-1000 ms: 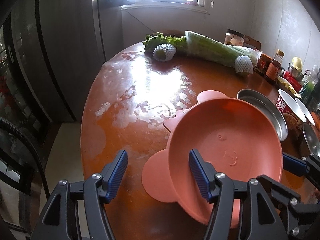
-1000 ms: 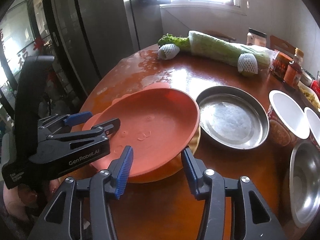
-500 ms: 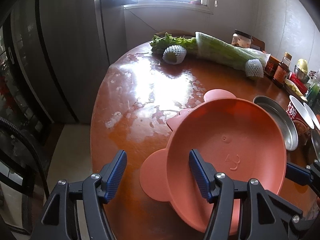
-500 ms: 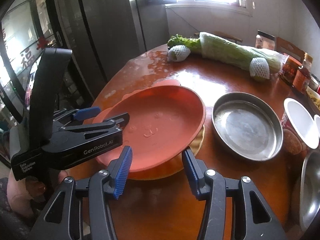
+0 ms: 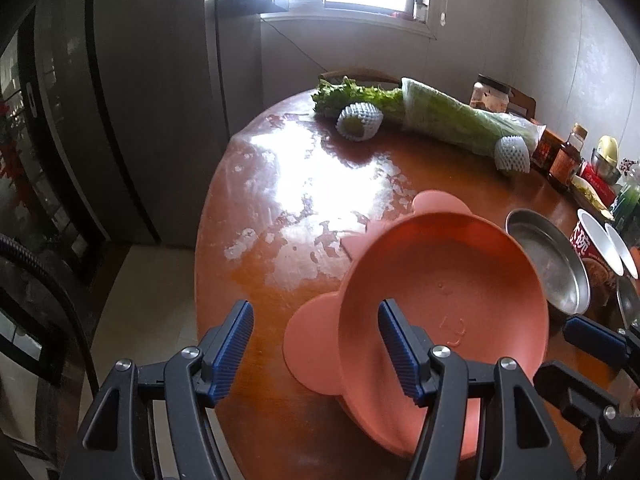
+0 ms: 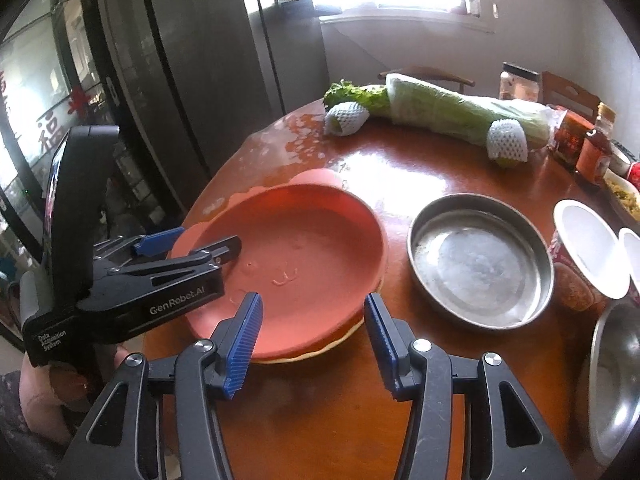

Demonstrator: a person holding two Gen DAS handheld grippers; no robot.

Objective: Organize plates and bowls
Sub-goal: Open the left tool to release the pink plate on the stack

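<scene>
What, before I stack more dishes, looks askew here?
The top pink plate sits askew on the stack, so a lower pink plate shows its ears beside it. The table finish is worn into pale patches.

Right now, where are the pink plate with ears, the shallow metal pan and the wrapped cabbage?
pink plate (image 6: 304, 256), right wrist view, on its inner floor.
metal pan (image 6: 476, 264), right wrist view, on its flat bottom.
wrapped cabbage (image 6: 448, 110), right wrist view, on the middle of its wrapping.

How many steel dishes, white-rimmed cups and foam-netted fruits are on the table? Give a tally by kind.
Steel dishes: 2
White-rimmed cups: 2
Foam-netted fruits: 2
Total: 6
</scene>
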